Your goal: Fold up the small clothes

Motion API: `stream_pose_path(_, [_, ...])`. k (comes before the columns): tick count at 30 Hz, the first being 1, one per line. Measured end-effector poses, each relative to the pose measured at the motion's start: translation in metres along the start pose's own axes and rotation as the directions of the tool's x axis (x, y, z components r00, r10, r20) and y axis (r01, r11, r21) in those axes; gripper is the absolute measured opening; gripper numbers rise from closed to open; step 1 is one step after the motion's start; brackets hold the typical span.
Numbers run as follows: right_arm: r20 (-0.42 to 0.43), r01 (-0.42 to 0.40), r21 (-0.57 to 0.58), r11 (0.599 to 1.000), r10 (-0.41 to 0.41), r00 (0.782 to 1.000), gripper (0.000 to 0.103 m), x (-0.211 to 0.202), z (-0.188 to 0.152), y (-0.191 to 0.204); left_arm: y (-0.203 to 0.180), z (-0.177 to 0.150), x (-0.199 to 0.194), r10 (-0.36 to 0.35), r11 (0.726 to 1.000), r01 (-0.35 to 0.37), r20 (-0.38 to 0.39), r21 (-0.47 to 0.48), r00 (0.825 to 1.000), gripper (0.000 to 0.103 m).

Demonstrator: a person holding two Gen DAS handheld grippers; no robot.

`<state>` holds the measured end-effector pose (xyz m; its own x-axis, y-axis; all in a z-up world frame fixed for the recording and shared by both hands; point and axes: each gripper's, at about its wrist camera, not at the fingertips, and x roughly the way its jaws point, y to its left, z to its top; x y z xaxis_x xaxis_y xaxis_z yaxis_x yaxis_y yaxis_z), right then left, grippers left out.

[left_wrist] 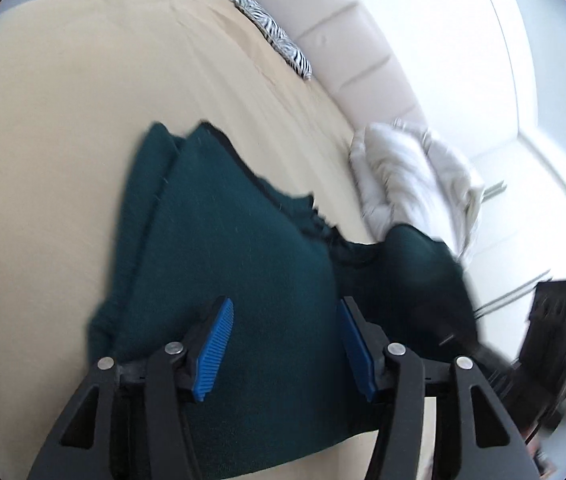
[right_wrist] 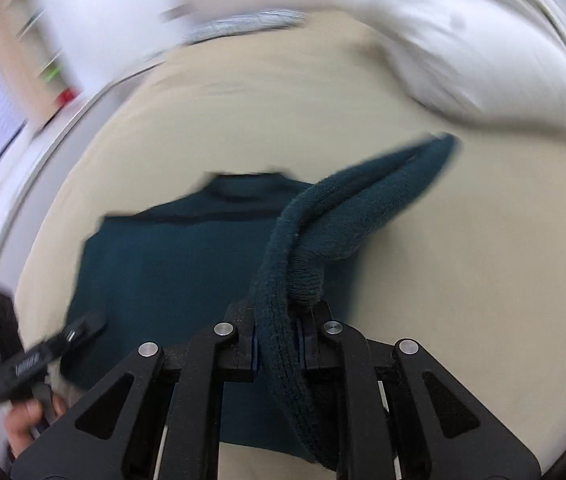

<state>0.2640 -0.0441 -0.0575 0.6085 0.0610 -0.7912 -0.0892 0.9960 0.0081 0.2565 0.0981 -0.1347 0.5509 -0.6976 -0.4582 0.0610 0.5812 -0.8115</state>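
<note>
A dark teal knit sweater [left_wrist: 219,240] lies on a beige bed sheet [left_wrist: 63,120]. My left gripper [left_wrist: 285,344] is open with blue pads, hovering just over the sweater's body, holding nothing. My right gripper [right_wrist: 279,344] is shut on the sweater's sleeve [right_wrist: 347,216], which rises from the jaws and trails to the upper right above the flat body [right_wrist: 171,264]. The right gripper also shows blurred at the right of the left wrist view [left_wrist: 455,320], with the sleeve. The left gripper shows at the lower left of the right wrist view [right_wrist: 43,356].
A crumpled white duvet [left_wrist: 411,176] lies at the bed's far side, also in the right wrist view [right_wrist: 463,48]. A zebra-print pillow [left_wrist: 275,36] rests by the padded white headboard [left_wrist: 343,32]. A hand [right_wrist: 27,424] holds the left gripper.
</note>
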Motion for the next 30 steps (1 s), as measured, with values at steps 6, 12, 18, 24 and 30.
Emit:
stream_pose_path(6, [-0.13, -0.087, -0.229, 0.97, 0.058, 0.99, 0.011, 0.066, -0.013, 0.113, 0.023, 0.011, -0.012, -0.074, 0.994, 0.073, -0.017, -0.085, 0.997, 0.068])
stream_pose_path(12, [-0.084, -0.056, -0.268, 0.962, 0.034, 0.996, 0.011, 0.062, -0.023, 0.115, 0.018, 0.024, 0.01, -0.131, 0.984, 0.12, -0.076, -0.133, 0.988, 0.072])
stream_pose_path(18, [-0.037, -0.038, -0.354, 0.934, 0.026, 0.999, 0.016, 0.05, -0.041, 0.114, 0.013, 0.045, 0.03, -0.108, 0.987, 0.091, -0.13, -0.129, 0.986, 0.077])
stream_pose_path(24, [0.098, 0.186, -0.766, 0.615, -0.175, 0.98, 0.014, 0.052, -0.081, 0.16, 0.051, 0.041, 0.003, -0.146, 0.966, 0.128, -0.063, -0.223, 0.987, 0.077])
stream_pose_path(30, [0.226, 0.304, -0.877, 0.373, -0.239, 0.945, 0.014, 0.045, -0.102, 0.173, 0.046, 0.039, 0.001, -0.154, 0.971, 0.135, -0.088, -0.195, 0.984, 0.077])
